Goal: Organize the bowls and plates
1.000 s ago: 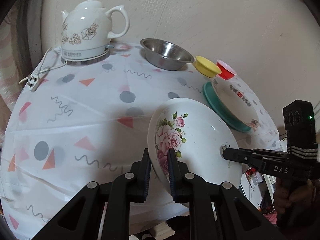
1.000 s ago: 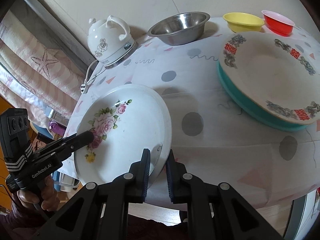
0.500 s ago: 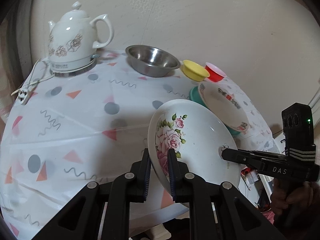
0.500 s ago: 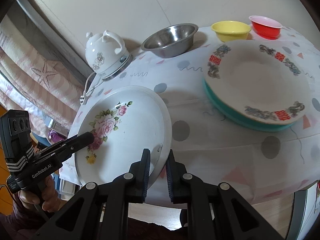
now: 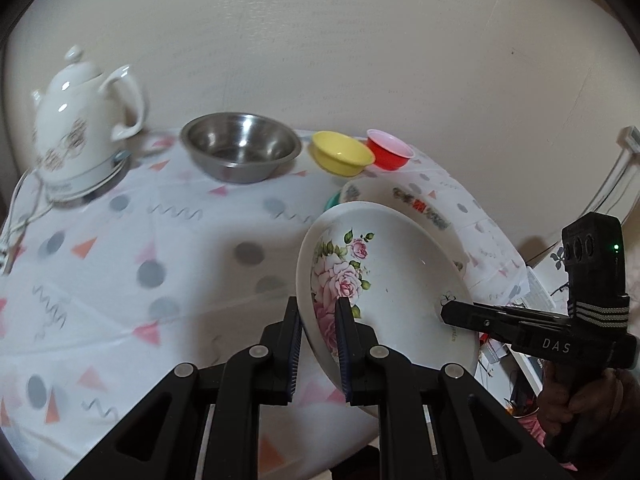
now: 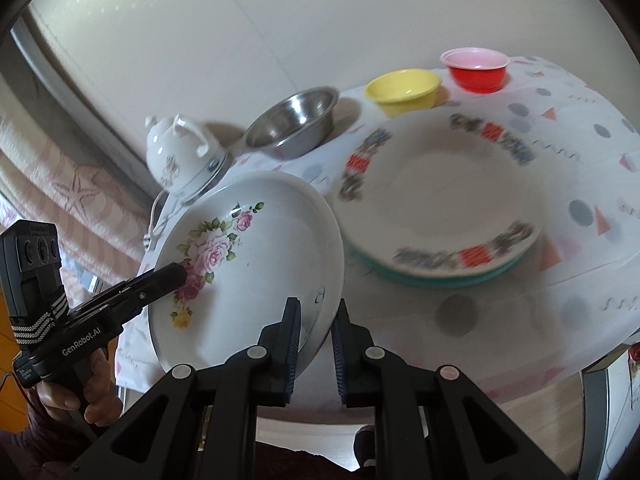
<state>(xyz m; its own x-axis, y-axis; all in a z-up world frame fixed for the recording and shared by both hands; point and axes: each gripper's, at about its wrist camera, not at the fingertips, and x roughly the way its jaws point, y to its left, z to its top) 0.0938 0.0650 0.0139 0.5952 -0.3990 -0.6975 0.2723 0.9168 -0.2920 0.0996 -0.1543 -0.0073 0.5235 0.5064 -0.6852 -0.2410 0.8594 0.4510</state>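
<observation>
White floral teapot (image 5: 82,120) on its base, patterned tablecloth (image 5: 132,264), pale wall (image 5: 320,40)

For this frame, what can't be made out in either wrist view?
- Teal plate: mostly covered by the patterned plate stacked on it.
- Patterned plate's rim design: motion-blurred, right wrist view; half hidden behind the rose plate, left wrist view.
- Kettle print: blurred.

1. Soft, even indoor light; nothing harshly lit.
2. Motion blur smears the teapot (image 5: 84,128) at ten o'clock in the left view and the patterned plate (image 6: 440,196) at two o'clock in the right.
3. Small glints mark the steel bowl (image 5: 240,152).
4. Fisheye bending and dark vignette ring both views' edges.
5. Grey shadows fall across the bench (image 5: 120,248).
</observation>
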